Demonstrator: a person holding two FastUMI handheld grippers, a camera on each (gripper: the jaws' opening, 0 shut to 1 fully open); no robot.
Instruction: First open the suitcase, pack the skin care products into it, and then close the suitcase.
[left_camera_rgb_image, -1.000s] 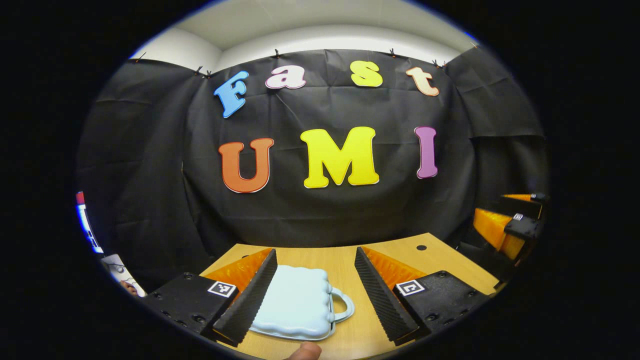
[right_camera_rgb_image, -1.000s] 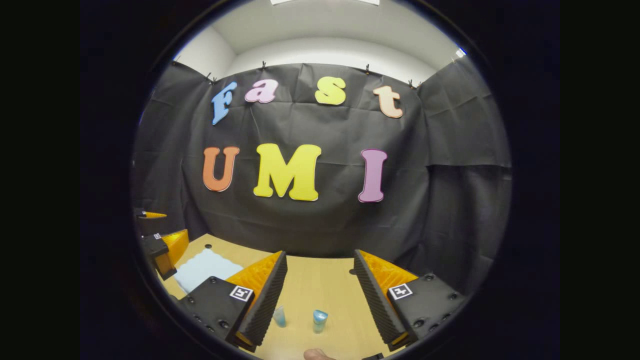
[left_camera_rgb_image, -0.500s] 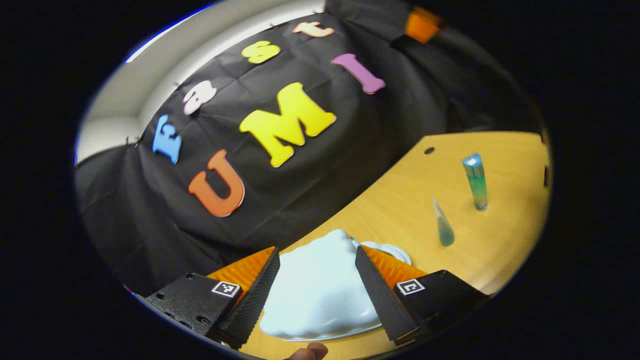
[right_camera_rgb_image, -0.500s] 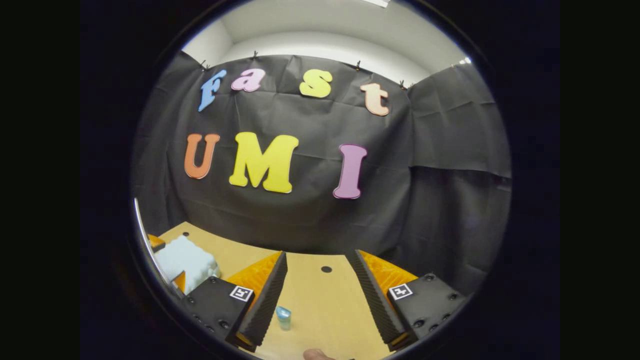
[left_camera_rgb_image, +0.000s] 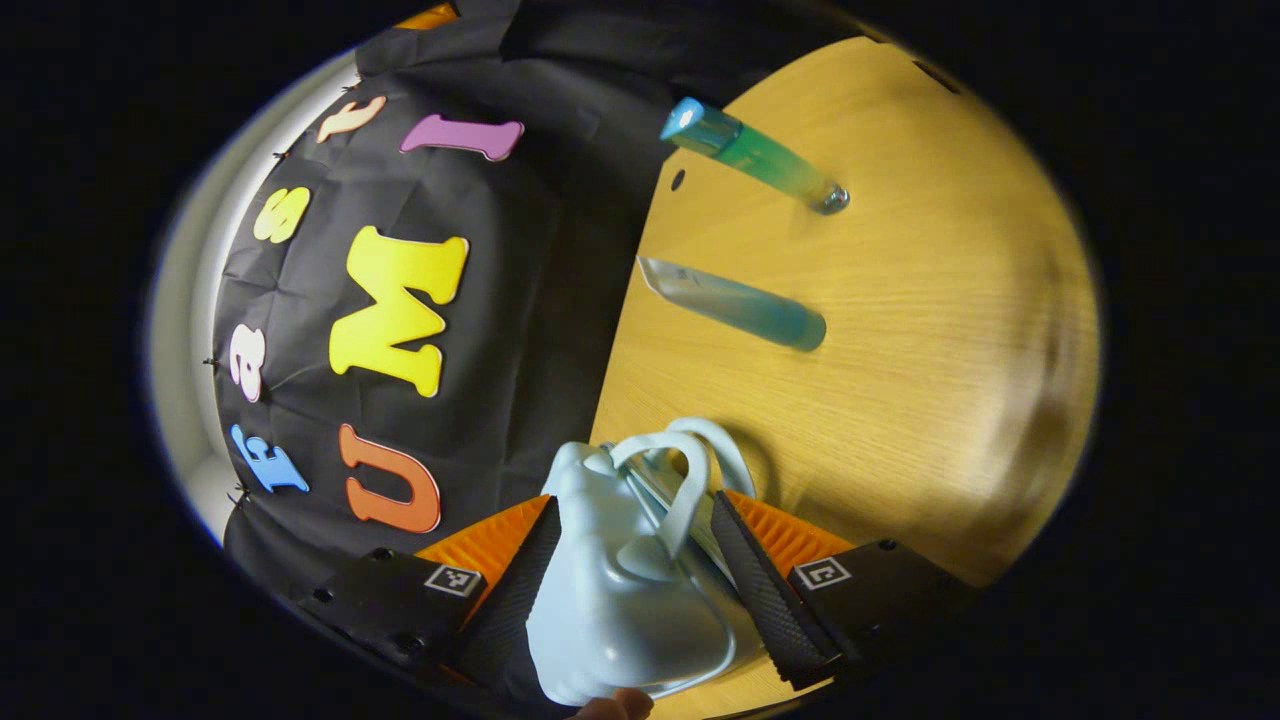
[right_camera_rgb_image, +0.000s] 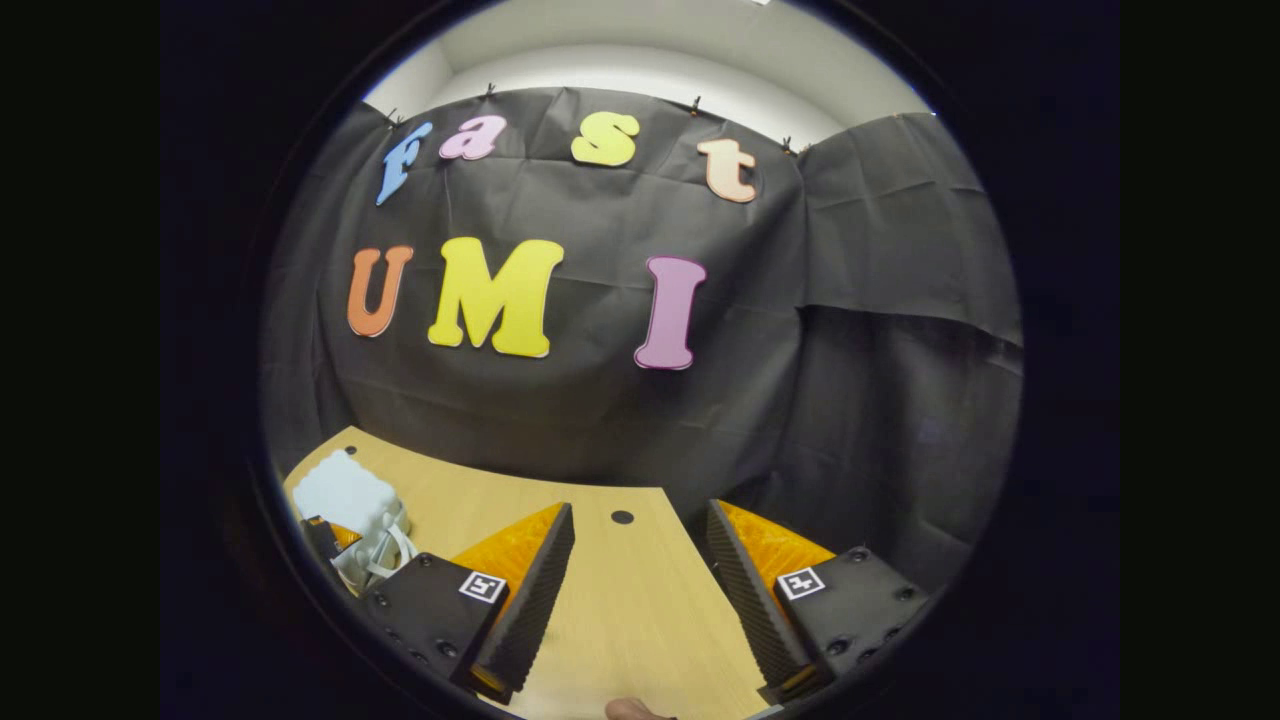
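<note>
Now the left tongs (left_camera_rgb_image: 635, 590) straddle the pale-blue suitcase (left_camera_rgb_image: 610, 590), apparently closed on its upper shell, the view rolled sideways. Tilt that shell steadily away from the base, without dragging the case along the desk (left_camera_rgb_image: 900, 330). Beyond stand a green bottle (left_camera_rgb_image: 755, 157) and a blue tube (left_camera_rgb_image: 735, 305). The right tongs (right_camera_rgb_image: 635, 590) hang wide apart, holding nothing.

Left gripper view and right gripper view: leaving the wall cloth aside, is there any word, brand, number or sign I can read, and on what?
No readable text.
Suitcase: plain, no lettering seen.
Green tube: no print legible.
Blue tube: no print legible.
Marker squares on the left claw: coded patterns, not words.
Marker squares on the right claw: the same, no words.
</note>
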